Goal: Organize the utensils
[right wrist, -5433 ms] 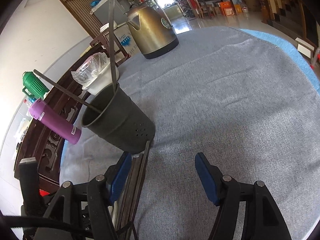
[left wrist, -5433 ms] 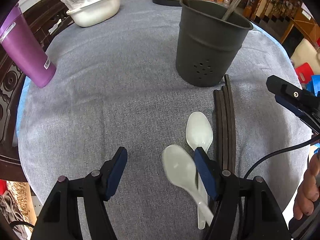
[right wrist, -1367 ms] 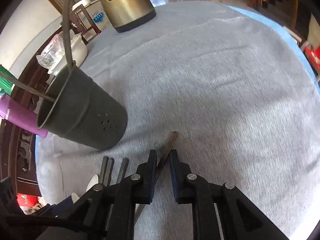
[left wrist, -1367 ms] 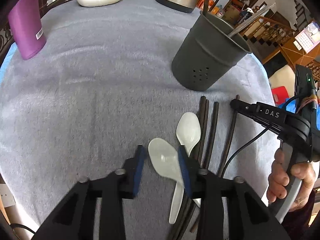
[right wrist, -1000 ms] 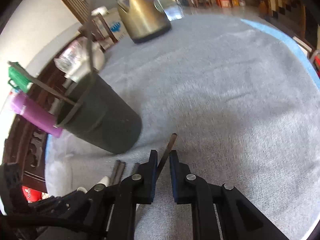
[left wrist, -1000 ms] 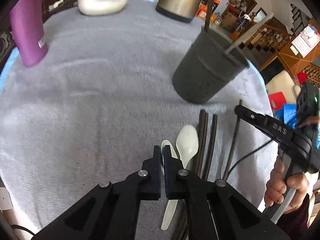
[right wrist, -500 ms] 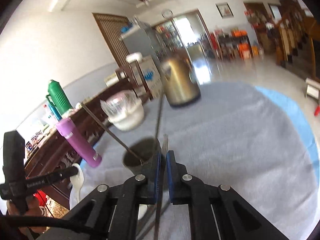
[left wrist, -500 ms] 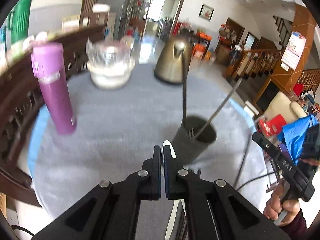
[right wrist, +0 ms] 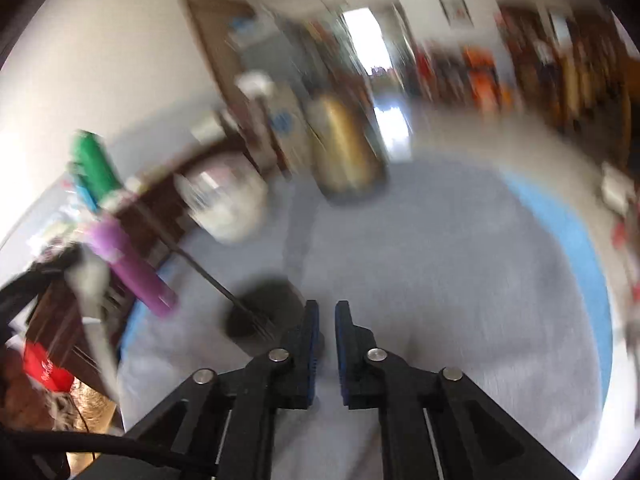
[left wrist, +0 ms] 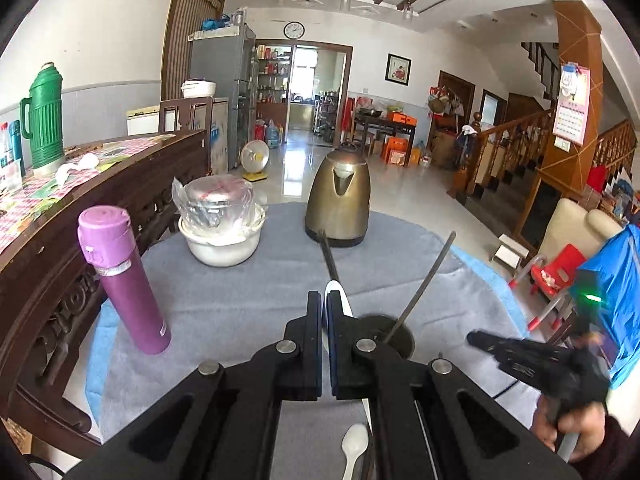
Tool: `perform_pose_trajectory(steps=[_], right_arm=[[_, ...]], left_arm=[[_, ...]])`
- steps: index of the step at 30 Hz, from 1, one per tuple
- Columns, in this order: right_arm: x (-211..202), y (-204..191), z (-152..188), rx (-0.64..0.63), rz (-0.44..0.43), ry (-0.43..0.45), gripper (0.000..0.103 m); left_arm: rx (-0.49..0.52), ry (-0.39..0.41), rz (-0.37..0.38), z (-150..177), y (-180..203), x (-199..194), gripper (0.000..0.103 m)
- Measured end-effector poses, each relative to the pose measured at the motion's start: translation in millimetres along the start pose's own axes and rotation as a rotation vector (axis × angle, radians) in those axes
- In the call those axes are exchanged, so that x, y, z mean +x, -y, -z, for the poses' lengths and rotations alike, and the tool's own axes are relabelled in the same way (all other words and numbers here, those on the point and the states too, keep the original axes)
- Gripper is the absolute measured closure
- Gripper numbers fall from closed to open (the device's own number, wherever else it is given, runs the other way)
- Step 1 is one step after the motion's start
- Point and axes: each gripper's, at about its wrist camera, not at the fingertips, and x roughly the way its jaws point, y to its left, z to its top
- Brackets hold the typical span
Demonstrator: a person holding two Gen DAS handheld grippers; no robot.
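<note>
My left gripper (left wrist: 325, 300) is shut on a white spoon (left wrist: 335, 289), held edge-on, its bowl tip poking above the fingers. Just beyond and below it stands the dark utensil holder (left wrist: 386, 334) with two chopsticks (left wrist: 424, 280) leaning out of it. A second white spoon (left wrist: 354, 446) lies on the grey cloth beneath. My right gripper (right wrist: 326, 308) hovers near the holder (right wrist: 264, 308); its jaws are opening with a narrow gap and nothing visible between them. That view is badly blurred. In the left wrist view the right gripper (left wrist: 478, 338) shows at the right, in a hand (left wrist: 572, 432).
A purple flask (left wrist: 124, 280) stands at the table's left edge. A white bowl (left wrist: 222, 246) with a wrapped dish and a brass kettle (left wrist: 340, 208) stand at the back. A dark wooden sideboard (left wrist: 40, 264) runs along the left. Grey cloth (left wrist: 240, 300) covers the round table.
Both grippers have risen from the table. The left one lifted the spoon up over the holder. The chopstick is gone from the right gripper's jaws, which have parted slightly.
</note>
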Motion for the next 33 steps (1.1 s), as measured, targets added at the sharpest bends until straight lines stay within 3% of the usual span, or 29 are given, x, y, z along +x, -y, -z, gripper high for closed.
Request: perform_pose_trajectory(steps=[1, 5, 14, 17, 18, 19, 20, 26, 30, 33], right_arm=[[18, 16, 3, 0.056, 0.001, -0.095, 0.080], [59, 59, 13, 0.204, 0.041, -0.234, 0.078], [122, 72, -1, 0.158, 0.155, -0.319, 0.078], [126, 66, -4, 0.109, 0.188, -0.289, 0.079], [126, 64, -2, 0.091, 0.195, -0.280, 0.081], [127, 61, 1, 0.067, 0.200, -0.282, 0.095], [125, 61, 3, 0.053, 0.200, -0.283, 0.094], [79, 55, 4, 0.057, 0.111, -0.148, 0.096], [24, 39, -5, 0.039, -0.009, 0.025, 0.097], [-24, 23, -10, 0.005, -0.081, 0.217, 0.097]], left_arm=[[0.000, -0.006, -0.003, 3, -1, 0, 0.100], [0.000, -0.033, -0.019, 19, -5, 3, 0.100], [-0.003, -0.056, -0.052, 30, -16, 2, 0.100], [-0.005, -0.052, -0.057, 30, -17, 2, 0.100], [-0.006, -0.053, -0.057, 30, -18, 2, 0.100], [-0.006, -0.051, -0.060, 30, -18, 2, 0.100], [-0.006, -0.050, -0.061, 29, -18, 2, 0.100], [-0.011, -0.031, -0.062, 26, -18, 0, 0.100], [-0.017, -0.002, -0.061, 19, -17, -1, 0.100], [-0.013, 0.037, -0.057, 11, -12, -4, 0.100]])
